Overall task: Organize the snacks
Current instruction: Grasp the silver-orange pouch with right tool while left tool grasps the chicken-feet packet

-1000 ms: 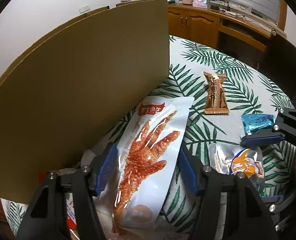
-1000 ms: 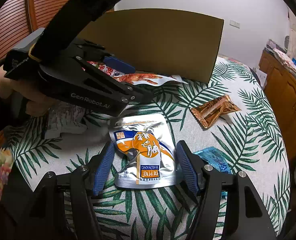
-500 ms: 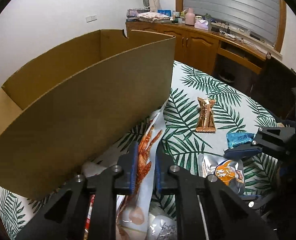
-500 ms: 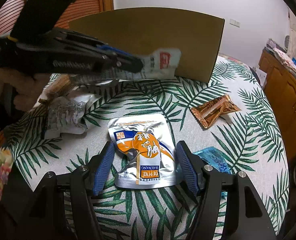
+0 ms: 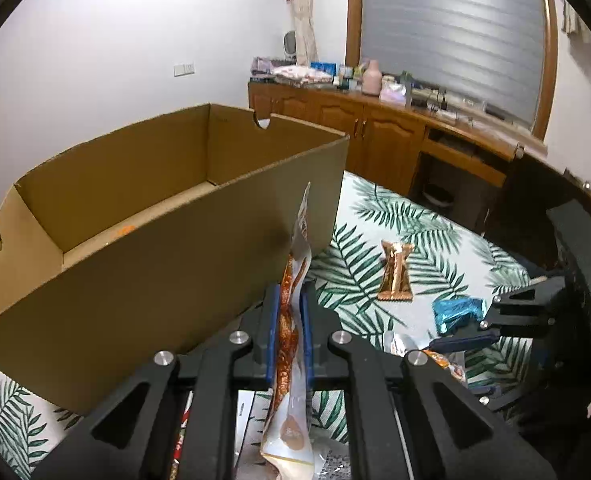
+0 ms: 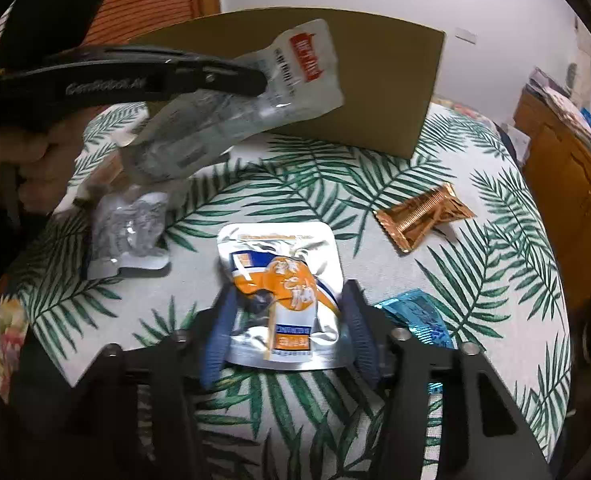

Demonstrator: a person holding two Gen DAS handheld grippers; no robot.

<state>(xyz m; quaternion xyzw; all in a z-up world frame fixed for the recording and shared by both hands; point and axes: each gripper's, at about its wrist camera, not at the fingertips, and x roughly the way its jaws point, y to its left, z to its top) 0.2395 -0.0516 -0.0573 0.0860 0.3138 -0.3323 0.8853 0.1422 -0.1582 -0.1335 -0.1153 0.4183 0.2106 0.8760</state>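
The left gripper (image 5: pixel 289 300) is clamped on a clear snack pouch (image 5: pixel 293 344) held edge-up before the cardboard box (image 5: pixel 135 240), while the right gripper (image 6: pixel 289 312), jaws just closing, has its fingers pressed against a silver-and-orange packet (image 6: pixel 283 276) lying on the leaf-print tablecloth (image 6: pixel 295 184).

The left gripper (image 5: pixel 290 308), held in the person's hand (image 6: pixel 35 168), is clamped tight and raised clear of the table, while the right gripper (image 6: pixel 291 316) angles steeply down, its jaws having just been closing around a foil snack pouch (image 6: pixel 283 292).
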